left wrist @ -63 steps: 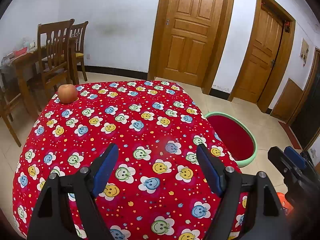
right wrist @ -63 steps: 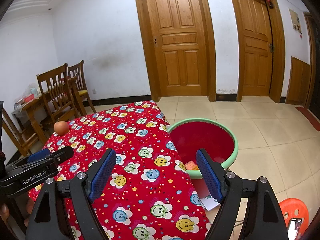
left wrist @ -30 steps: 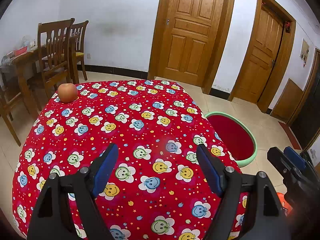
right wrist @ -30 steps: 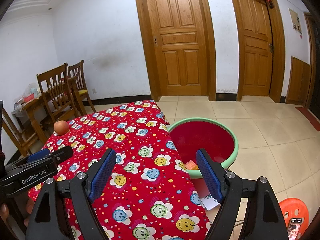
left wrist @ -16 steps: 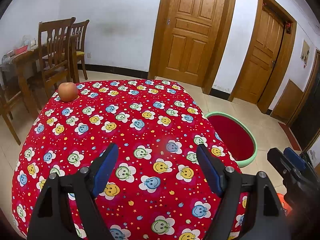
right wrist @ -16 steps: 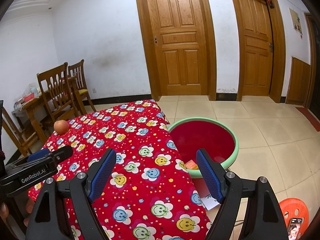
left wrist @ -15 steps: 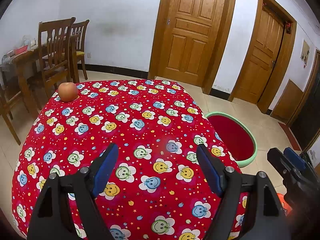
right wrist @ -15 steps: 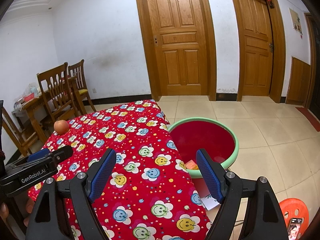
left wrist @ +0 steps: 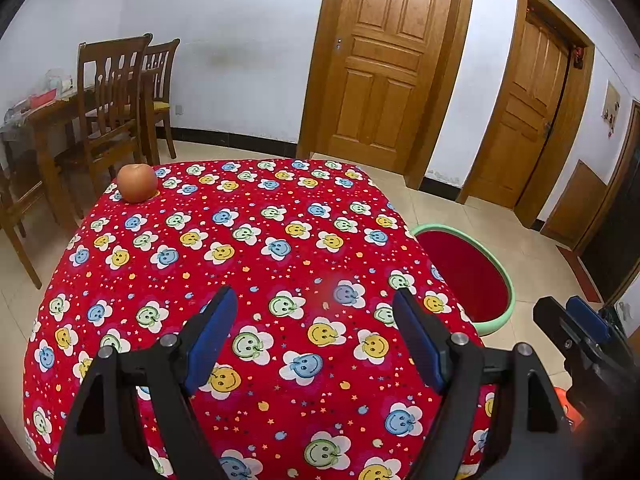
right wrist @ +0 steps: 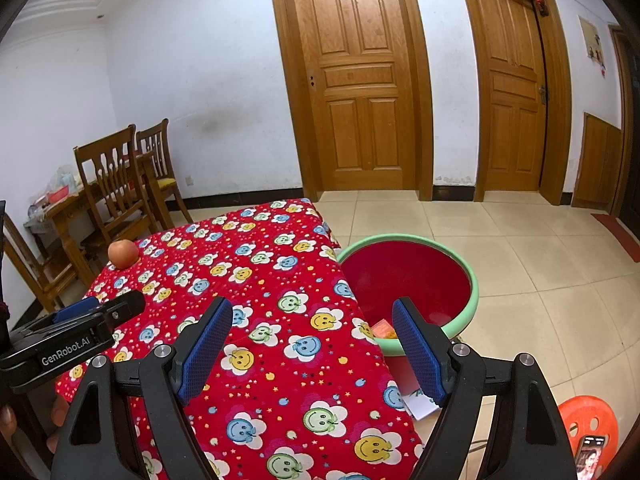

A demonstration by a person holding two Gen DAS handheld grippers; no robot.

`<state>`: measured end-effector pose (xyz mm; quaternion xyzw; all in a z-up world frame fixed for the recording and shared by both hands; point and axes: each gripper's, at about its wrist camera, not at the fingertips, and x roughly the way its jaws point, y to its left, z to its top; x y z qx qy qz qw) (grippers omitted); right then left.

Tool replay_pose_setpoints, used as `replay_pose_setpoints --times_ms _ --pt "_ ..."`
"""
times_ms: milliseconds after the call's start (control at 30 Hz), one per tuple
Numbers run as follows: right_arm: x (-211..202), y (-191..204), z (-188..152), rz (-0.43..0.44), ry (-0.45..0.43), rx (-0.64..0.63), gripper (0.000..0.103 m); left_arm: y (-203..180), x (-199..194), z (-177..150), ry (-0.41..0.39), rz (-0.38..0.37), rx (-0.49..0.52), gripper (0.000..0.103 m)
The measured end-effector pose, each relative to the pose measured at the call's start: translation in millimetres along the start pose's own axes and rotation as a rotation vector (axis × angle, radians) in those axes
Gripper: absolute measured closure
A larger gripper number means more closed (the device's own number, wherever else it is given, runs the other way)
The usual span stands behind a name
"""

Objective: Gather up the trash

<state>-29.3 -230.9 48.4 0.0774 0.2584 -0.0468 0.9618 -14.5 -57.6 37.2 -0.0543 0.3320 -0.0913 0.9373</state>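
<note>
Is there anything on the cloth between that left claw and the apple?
Nothing: in the left wrist view, only bare smiley-flower tablecloth stretches from the open left gripper to the apple at the far corner.

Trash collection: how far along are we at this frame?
Looks mostly done: the basin on the floor already holds a small orange item. Nothing is in hand; the left gripper and right gripper are both open and empty. On the tablecloth only an apple remains at the far corner; a paper scrap lies on the floor.
</note>
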Motion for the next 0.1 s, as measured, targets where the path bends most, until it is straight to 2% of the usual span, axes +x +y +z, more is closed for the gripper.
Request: replay_pose_setpoints --times_ms 100 --pt "-0.1 0.0 -0.2 0.001 0.000 0.001 0.020 1.3 0.3 -1.3 0.005 0.006 0.001 0.024"
